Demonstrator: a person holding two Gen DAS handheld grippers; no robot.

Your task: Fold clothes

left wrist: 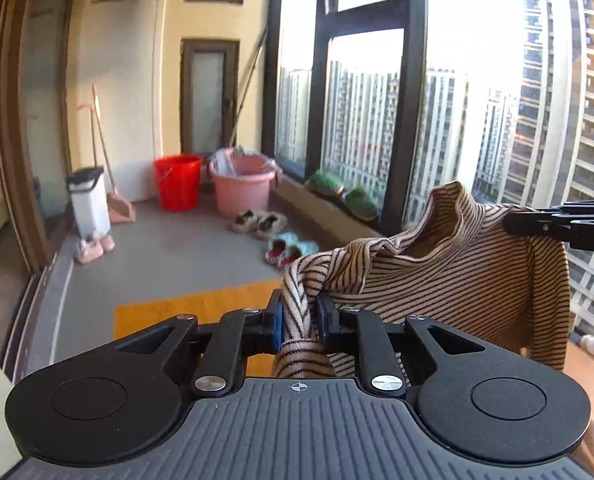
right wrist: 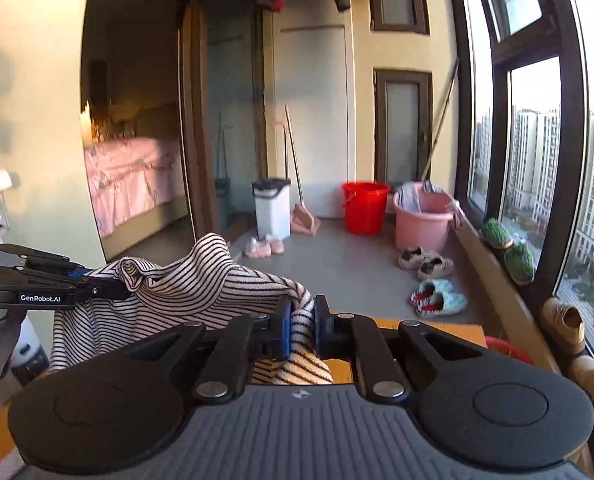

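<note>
"GenRobot.AI" on left gripper (right wrist: 127, 286); perhaps "DAS" on right gripper (left wrist: 509, 222).

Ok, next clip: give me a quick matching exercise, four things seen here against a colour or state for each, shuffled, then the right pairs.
Things:
1. striped top
2. round bucket
3. wide basin
4. floor mat

Colour or state:
A. pink, cloth draped over its rim
B. held up off the floor, pinched at two points by the left gripper and the right gripper
C. orange, lying flat below the grippers
D. red, standing by the far wall

Pairs: 1-B, 2-D, 3-A, 4-C
</note>
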